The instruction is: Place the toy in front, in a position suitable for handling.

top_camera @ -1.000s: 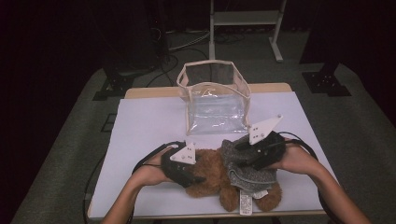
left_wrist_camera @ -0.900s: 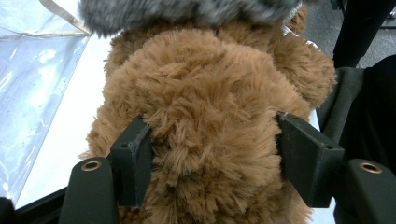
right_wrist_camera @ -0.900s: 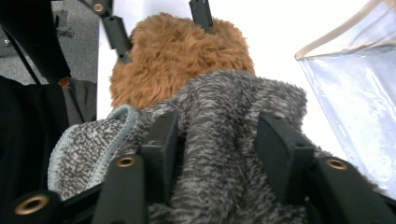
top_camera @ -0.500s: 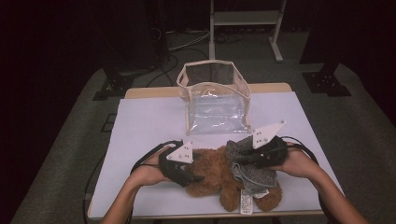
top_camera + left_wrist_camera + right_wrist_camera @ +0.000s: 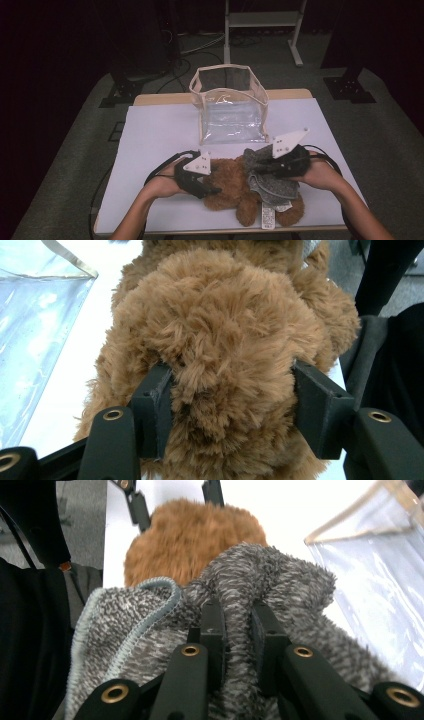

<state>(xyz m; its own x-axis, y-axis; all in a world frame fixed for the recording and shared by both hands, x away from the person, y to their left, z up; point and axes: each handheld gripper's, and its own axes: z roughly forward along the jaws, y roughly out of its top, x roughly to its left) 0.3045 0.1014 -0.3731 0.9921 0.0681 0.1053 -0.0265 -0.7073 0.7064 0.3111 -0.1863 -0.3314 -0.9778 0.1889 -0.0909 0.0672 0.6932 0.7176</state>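
A brown teddy bear [image 5: 227, 192] lies on the white table [image 5: 160, 130] near its front edge, with a grey knit garment [image 5: 275, 187] over its body. My left gripper [image 5: 212, 190] has the bear's head [image 5: 225, 340] between its jaws. These jaws have just been closing, and the pads [image 5: 155, 405] press into the fur. My right gripper [image 5: 256, 169] comes in from the right. Its jaws have just been closing and now pinch a raised fold of the grey garment [image 5: 270, 580], with the bear [image 5: 190, 535] beyond it.
A clear plastic bag [image 5: 232, 107] with beige trim stands open at the back middle of the table, just behind the bear. A white tag [image 5: 268, 217] hangs by the bear's legs at the front edge. Cables trail from both grippers.
The right gripper has settled slightly lower onto the grey garment, and a fold now bunches at its jaws. The left hand and the bear have stayed in place.
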